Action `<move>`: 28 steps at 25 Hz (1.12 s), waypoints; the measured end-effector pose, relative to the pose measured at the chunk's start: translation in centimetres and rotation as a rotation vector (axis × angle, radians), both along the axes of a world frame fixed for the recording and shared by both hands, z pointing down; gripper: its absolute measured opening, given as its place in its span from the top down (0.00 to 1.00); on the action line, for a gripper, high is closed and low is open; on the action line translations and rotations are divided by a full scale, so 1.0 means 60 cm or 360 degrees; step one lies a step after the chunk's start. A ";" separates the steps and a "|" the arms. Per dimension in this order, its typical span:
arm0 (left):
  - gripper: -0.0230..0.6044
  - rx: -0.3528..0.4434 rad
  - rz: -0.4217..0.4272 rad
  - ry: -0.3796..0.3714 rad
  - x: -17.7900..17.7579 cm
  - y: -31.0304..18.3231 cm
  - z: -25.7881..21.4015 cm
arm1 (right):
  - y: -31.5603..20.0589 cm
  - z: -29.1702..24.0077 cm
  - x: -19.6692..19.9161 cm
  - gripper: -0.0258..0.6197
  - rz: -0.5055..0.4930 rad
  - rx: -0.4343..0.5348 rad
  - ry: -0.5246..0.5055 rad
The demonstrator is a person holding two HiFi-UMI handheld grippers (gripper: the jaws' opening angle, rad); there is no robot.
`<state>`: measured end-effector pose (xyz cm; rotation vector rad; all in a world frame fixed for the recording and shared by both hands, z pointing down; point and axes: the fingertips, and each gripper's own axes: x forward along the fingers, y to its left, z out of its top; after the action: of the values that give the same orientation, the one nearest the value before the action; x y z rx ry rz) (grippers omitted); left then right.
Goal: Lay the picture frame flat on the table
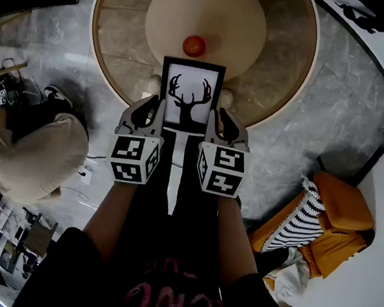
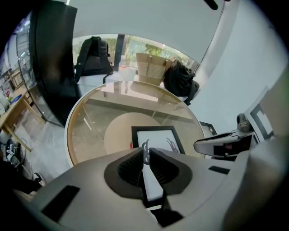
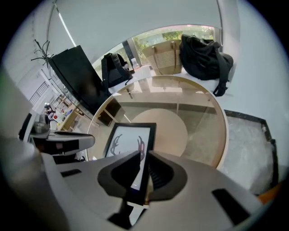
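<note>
Between left hand-held gripper (image 1: pixel 151 112) and right hand-held gripper (image 1: pixel 220 120), clamped by both, the picture frame (image 1: pixel 191 90) seemingly tilts.

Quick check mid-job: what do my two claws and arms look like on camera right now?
The left claw and right claw match: light grey moulded shells with black ribbed pads. Each carries a white cube printed with black square markers. No cables show. The person wears a dark top with a reddish print, and its sleeves stop short of the forearms.
</note>
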<state>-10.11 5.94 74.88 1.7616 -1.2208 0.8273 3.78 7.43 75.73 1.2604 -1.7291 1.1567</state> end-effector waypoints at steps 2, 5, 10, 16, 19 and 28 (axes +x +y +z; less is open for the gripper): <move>0.90 0.0022 0.0001 0.0002 0.002 -0.007 -0.016 | -0.010 -0.020 -0.005 0.87 -0.0018 0.0036 -0.0005; 0.92 0.0056 -0.0004 0.0006 0.002 -0.017 -0.037 | -0.027 -0.046 -0.014 0.89 -0.0033 0.0098 -0.0014; 0.94 0.0137 0.0011 -0.0002 -0.003 -0.027 -0.086 | -0.047 -0.098 -0.029 0.91 -0.0124 0.0239 -0.0029; 0.95 0.0262 0.0028 -0.0005 -0.002 -0.045 -0.167 | -0.072 -0.173 -0.018 0.92 -0.0137 0.0369 -0.0011; 0.95 0.0320 0.0044 -0.0005 -0.001 -0.059 -0.206 | -0.084 -0.215 -0.010 0.93 -0.0120 0.0432 0.0002; 0.95 0.0519 0.0039 0.0006 0.014 -0.092 -0.336 | -0.118 -0.349 -0.002 0.93 -0.0155 0.0675 0.0005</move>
<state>-9.25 0.39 54.75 2.0382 -1.3952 0.6655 3.67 0.34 54.77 1.3984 -2.0799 0.7520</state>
